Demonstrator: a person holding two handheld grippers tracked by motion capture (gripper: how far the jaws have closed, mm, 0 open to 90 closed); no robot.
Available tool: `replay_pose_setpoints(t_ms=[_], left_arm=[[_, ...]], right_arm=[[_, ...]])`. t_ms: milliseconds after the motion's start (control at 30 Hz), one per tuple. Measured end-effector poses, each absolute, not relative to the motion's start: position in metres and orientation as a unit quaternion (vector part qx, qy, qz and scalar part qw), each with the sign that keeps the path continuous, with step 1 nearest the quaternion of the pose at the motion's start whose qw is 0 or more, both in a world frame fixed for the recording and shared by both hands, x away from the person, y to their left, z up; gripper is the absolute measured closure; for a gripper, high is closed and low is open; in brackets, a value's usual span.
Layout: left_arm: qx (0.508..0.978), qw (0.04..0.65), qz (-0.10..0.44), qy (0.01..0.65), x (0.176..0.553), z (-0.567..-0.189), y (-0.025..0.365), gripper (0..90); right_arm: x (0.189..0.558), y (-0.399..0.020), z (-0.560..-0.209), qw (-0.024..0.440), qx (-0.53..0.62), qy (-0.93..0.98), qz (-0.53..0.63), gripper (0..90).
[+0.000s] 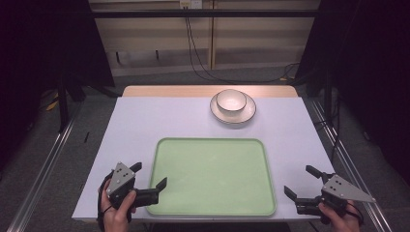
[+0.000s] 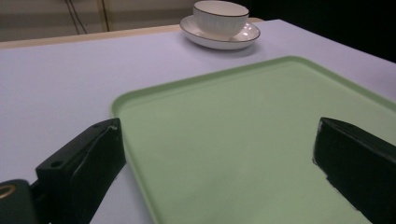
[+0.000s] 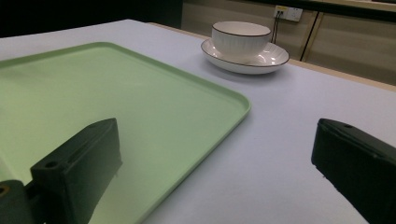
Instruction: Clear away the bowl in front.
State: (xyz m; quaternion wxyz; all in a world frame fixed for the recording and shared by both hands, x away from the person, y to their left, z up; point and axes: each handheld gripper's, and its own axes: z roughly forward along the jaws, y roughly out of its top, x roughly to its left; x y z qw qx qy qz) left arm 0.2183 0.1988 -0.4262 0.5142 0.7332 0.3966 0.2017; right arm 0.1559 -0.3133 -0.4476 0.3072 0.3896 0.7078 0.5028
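A rectangular pale green plastic tray (image 1: 212,176) lies at lower centre of the frame on the pale lilac surface (image 1: 145,121); a white ribbed bowl with a dark rim (image 1: 230,101) sits on a white saucer (image 1: 246,113) at upper centre, well apart from the tray. The left gripper (image 1: 151,175), at lower left, has its fingers apart astride the tray's near-left corner. The right gripper (image 1: 300,181), at lower right, has its fingers apart just beside the tray's right edge, holding nothing.

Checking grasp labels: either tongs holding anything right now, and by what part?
Nothing held. Left tongs and right tongs are both open, flanking the empty green tray. The bowl sits untouched on its saucer.
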Motion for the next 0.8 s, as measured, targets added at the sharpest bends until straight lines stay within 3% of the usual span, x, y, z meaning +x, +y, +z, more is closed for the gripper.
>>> replay_pose_setpoints(t_ms=[800], left_arm=[[0.773,0.523,0.191,0.303,0.281,-0.402,0.139,2.6]], right_arm=[[0.156,-0.31,-0.447,0.304,0.365,0.712,0.516,1.7]])
